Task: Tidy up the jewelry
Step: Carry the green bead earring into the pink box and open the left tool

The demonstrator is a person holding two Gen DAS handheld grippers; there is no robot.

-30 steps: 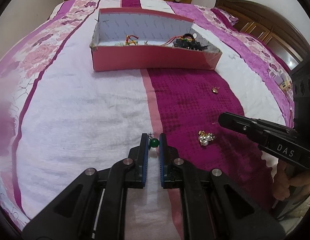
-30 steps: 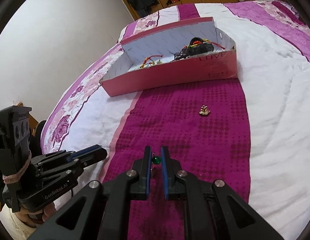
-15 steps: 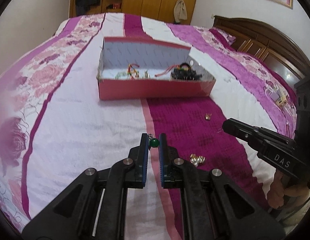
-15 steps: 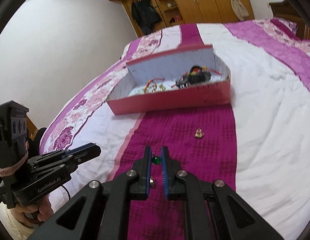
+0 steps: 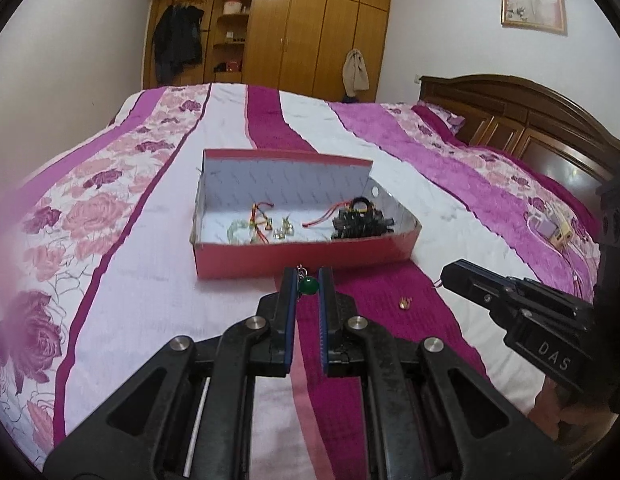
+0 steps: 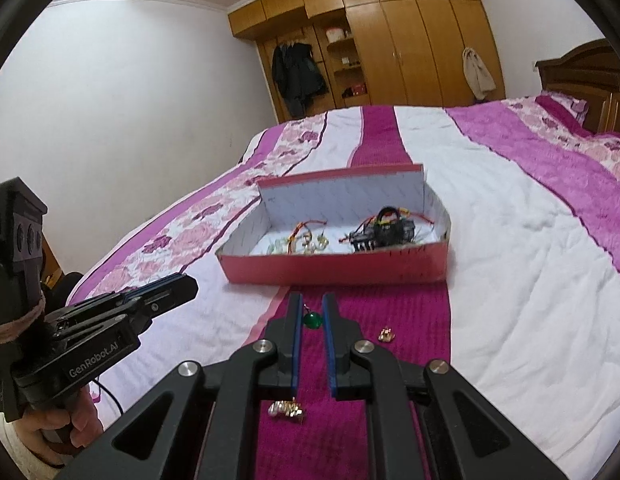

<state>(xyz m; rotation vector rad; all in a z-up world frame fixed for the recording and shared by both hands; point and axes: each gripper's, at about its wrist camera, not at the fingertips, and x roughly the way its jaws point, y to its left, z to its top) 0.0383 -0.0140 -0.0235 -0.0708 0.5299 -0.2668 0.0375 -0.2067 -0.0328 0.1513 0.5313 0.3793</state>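
A green bead earring (image 5: 308,285) hangs pinched between the blue pads of my left gripper (image 5: 307,280), which is shut on it above the bedspread. A second green bead earring (image 6: 312,320) is clamped the same way in my right gripper (image 6: 311,312). Each gripper also shows from the side in the other's view: the right gripper (image 5: 450,278) and the left gripper (image 6: 188,288). Ahead lies an open pink box (image 5: 302,254) (image 6: 334,270) with white walls, holding bracelets and a black piece. A small gold piece (image 5: 405,303) (image 6: 387,334) and a pearl-and-gold cluster (image 6: 286,409) lie on the magenta stripe.
The bed is covered by a pink, white and magenta striped spread (image 5: 122,280). A dark wooden headboard (image 5: 530,120) stands at the right and a wooden wardrobe (image 5: 310,20) at the far wall. Small boxes with cords (image 5: 554,232) lie near the bed's right edge. A hand (image 6: 58,428) holds the left gripper's handle.
Both grippers have risen off the bedspread and tipped upward, each still carrying its green bead. The box now sits lower in both views and the wardrobe and walls have come into sight.
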